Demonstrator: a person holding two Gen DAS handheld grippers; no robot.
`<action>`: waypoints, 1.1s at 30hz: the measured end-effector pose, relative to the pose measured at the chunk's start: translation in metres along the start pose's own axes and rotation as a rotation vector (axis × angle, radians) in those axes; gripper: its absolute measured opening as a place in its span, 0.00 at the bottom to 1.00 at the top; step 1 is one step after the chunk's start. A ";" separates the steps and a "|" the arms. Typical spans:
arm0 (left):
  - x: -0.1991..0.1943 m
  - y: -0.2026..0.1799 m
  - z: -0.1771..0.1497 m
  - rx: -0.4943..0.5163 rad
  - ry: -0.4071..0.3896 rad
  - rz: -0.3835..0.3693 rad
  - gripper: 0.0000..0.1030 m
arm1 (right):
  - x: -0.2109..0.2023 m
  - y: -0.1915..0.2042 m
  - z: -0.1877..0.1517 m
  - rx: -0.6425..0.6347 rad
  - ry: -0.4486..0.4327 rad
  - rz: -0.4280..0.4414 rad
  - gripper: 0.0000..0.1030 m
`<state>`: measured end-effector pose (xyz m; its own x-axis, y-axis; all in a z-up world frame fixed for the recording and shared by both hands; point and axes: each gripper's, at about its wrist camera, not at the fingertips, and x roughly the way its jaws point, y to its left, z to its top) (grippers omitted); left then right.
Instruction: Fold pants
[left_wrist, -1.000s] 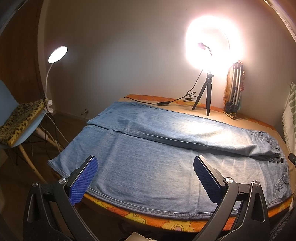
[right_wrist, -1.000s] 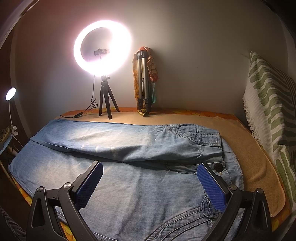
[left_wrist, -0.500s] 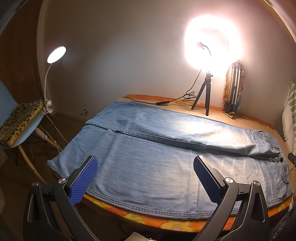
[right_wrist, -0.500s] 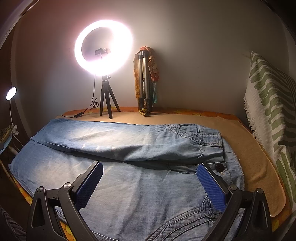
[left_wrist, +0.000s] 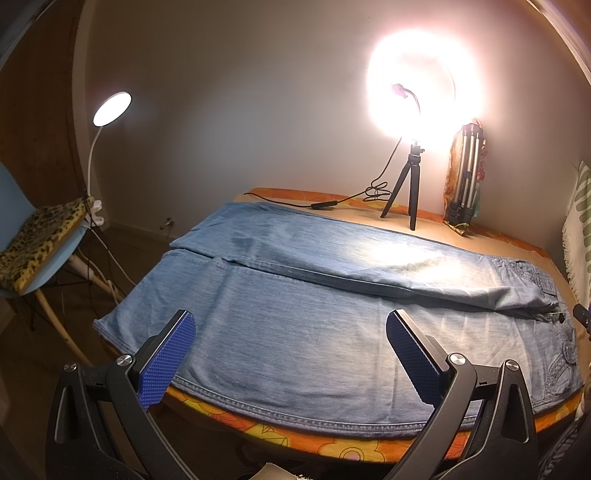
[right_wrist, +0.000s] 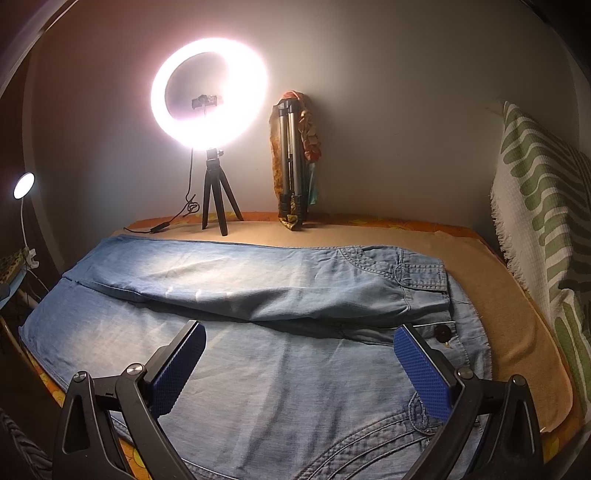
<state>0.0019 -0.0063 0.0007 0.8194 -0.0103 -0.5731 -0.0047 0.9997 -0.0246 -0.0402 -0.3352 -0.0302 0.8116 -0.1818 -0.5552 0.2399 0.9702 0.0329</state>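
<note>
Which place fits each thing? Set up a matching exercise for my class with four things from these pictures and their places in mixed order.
Things:
1. jeans
2. ring light
3. folded tripod
4. leopard cushion

Places:
A. on the blue chair
B. leaning against the wall
C. spread flat across the table
D. on a small black tripod at the table's far edge

Pairs: 1-C, 2-D, 3-B, 4-A

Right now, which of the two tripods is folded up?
The silver tripod leaning on the wall, legs together and cloth draped over it. The black tripod to its left stands with legs spread, holding the lit ring light.
</note>
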 end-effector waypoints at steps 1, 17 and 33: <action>0.000 0.001 0.000 0.000 0.000 -0.001 1.00 | 0.000 0.001 0.000 0.000 0.000 0.000 1.00; 0.002 0.003 -0.002 0.001 0.011 -0.007 1.00 | 0.000 0.003 0.000 -0.004 -0.001 0.002 1.00; 0.035 0.015 -0.008 0.006 0.128 0.004 1.00 | 0.023 -0.001 0.014 0.025 0.001 0.114 1.00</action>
<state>0.0261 0.0082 -0.0262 0.7399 -0.0087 -0.6727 -0.0042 0.9998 -0.0176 -0.0147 -0.3425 -0.0314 0.8336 -0.0700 -0.5478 0.1592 0.9803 0.1169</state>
